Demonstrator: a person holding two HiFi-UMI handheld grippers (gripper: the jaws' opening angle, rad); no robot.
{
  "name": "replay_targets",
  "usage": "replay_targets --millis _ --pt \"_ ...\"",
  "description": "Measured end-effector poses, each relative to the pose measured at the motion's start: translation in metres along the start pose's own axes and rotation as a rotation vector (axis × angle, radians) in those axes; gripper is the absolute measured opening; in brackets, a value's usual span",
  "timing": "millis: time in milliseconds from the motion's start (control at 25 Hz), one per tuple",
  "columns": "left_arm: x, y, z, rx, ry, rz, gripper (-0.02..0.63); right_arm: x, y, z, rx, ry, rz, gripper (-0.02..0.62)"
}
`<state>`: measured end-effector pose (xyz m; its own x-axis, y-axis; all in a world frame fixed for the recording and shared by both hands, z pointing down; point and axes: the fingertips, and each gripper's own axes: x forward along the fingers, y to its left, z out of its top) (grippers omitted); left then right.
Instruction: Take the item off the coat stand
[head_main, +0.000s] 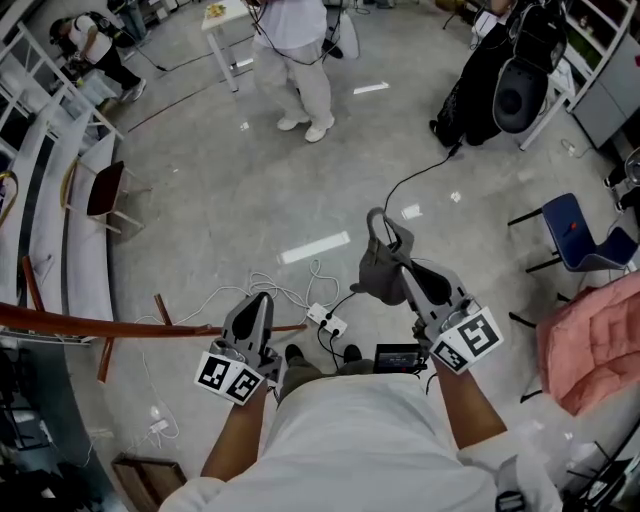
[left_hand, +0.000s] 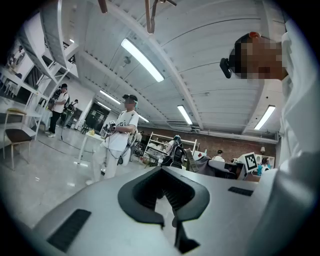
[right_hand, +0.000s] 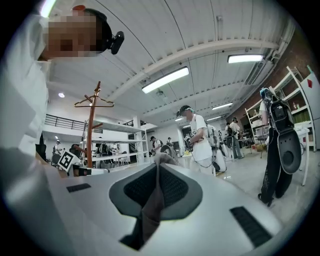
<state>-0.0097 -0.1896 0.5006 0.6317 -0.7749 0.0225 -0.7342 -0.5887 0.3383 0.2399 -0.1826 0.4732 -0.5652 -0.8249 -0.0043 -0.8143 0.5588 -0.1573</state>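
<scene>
My right gripper (head_main: 396, 250) is shut on a grey cloth item (head_main: 378, 280), which hangs bunched below its jaws over the floor. In the right gripper view the same cloth (right_hand: 152, 210) is pinched between the pads of the right gripper (right_hand: 157, 175) and runs down the gap. The reddish wooden coat stand (head_main: 120, 327) is at my left; in the right gripper view this coat stand (right_hand: 91, 135) stands apart with a bare hanger (right_hand: 94, 102) on top. My left gripper (head_main: 260, 303) is held low beside it, its jaws together with nothing between them (left_hand: 162, 192).
A power strip (head_main: 328, 322) with white and black cables lies on the floor by my feet. A person in white (head_main: 295, 60) stands ahead. A black golf bag (head_main: 500, 85), a blue chair (head_main: 575, 235) and a pink quilt (head_main: 595, 340) are to the right; a wooden chair (head_main: 105, 195) is at the left.
</scene>
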Motion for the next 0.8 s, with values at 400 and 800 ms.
replay_targets --millis 400,800 --pt "-0.0002 0.0049 -0.0019 -0.012 0.001 0.008 0.011 -0.0004 -0.0043 0.0002 0.021 -0.011 -0.016 0.032" --pt "0.0002 0.0069 -0.0059 -0.026 0.011 -0.013 0.011 -0.0041 -0.0063 -0.0018 0.04 -0.023 -0.05 0.032"
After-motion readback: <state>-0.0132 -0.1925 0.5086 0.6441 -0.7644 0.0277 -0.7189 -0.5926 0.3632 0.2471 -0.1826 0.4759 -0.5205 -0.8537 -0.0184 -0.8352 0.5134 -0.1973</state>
